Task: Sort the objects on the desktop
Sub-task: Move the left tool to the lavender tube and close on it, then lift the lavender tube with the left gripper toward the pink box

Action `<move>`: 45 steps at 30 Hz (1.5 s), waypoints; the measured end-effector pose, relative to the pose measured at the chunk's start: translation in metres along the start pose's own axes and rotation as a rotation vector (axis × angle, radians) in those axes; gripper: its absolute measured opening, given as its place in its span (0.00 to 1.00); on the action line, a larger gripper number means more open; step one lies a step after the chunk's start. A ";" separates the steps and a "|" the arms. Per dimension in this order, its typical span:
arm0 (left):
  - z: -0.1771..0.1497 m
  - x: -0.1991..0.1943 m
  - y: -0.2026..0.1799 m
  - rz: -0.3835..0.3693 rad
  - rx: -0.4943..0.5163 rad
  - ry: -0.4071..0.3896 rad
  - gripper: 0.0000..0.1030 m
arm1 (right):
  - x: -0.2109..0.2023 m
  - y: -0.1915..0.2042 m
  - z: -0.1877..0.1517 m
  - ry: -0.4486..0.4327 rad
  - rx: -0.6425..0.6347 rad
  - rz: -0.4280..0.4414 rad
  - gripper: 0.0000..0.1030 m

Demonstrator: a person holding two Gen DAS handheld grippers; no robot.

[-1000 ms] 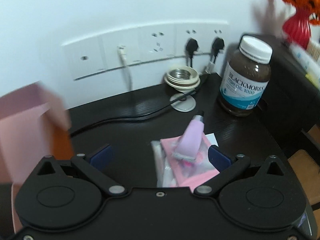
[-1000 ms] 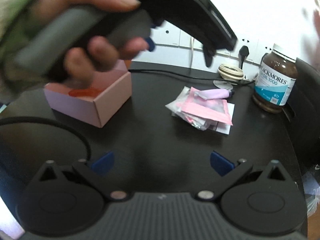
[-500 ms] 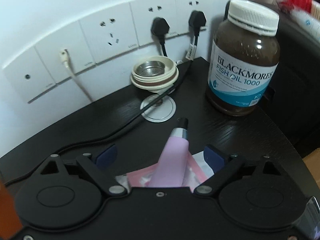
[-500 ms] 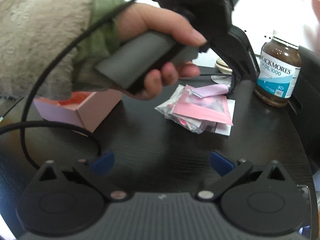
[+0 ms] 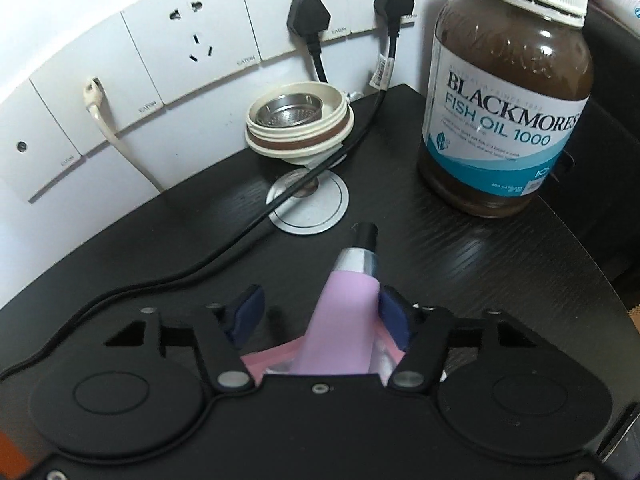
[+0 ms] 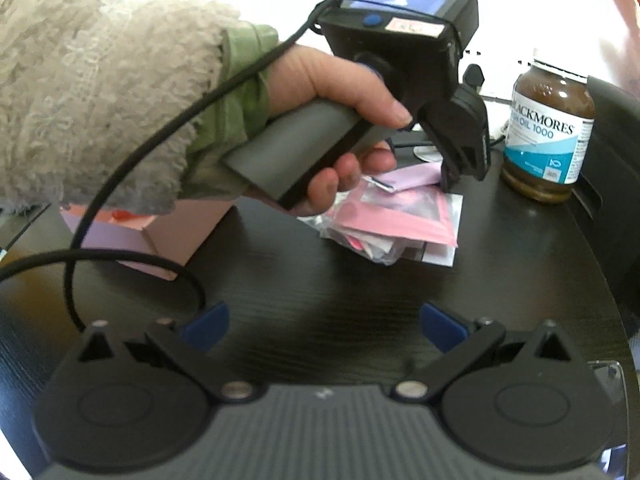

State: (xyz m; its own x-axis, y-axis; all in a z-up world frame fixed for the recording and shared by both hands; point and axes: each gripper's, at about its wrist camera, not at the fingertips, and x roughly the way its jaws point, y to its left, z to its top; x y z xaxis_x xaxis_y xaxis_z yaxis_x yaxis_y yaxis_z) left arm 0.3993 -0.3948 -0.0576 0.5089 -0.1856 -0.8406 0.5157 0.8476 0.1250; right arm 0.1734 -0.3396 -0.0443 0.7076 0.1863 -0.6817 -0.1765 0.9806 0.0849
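The left tool (image 5: pixel 318 306) was closing its jaws around a lilac tube (image 5: pixel 346 320), which lay between the 2 blue pads; the right-hand pad (image 5: pixel 394 316) already touched the tube's side while the left-hand pad (image 5: pixel 248 308) stood apart from it. The tube pointed away from the tool, its silver collar and black cap toward the wall, and rested on a pile of pink and clear sachets (image 6: pixel 400 220) on the black bench (image 5: pixel 460 264). A hand (image 6: pixel 332 92) in a fleecy cream sleeve (image 6: pixel 92 92) gripped the left tool's grey handle. The right tool (image 6: pixel 324 326) hovered with jaws wide and nothing between them, well back from the pile. A pink box (image 6: pixel 168 236) sat on the bench just beside the hand, partly hidden by the sleeve. Near the tube's cap, a black cable (image 5: pixel 224 252) ran through a round silver grommet (image 5: pixel 308 210). A cream strainer lid (image 5: pixel 300 124) sat by the wall sockets (image 5: pixel 192 44), and a brown fish oil jar (image 5: pixel 506 104) stood upright near the bench's edge.
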 end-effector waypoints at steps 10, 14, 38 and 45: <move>-0.001 -0.002 0.005 -0.037 -0.008 -0.021 0.32 | 0.001 -0.001 -0.001 0.003 0.001 0.001 0.99; -0.007 -0.008 0.012 -0.064 -0.010 -0.027 0.31 | 0.002 0.000 0.000 0.000 -0.009 0.002 0.99; -0.116 -0.170 0.065 -0.011 -0.231 -0.247 0.31 | -0.012 0.024 0.001 0.082 -0.145 -0.075 0.99; -0.165 -0.204 0.107 0.029 -0.367 -0.255 0.31 | -0.022 0.045 0.000 0.113 -0.198 -0.085 0.99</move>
State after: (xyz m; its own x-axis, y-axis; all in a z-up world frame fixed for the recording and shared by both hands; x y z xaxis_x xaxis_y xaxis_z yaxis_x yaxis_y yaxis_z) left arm 0.2366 -0.1844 0.0397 0.6971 -0.2365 -0.6768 0.2430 0.9661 -0.0872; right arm 0.1504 -0.2998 -0.0254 0.6467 0.0845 -0.7580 -0.2579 0.9595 -0.1131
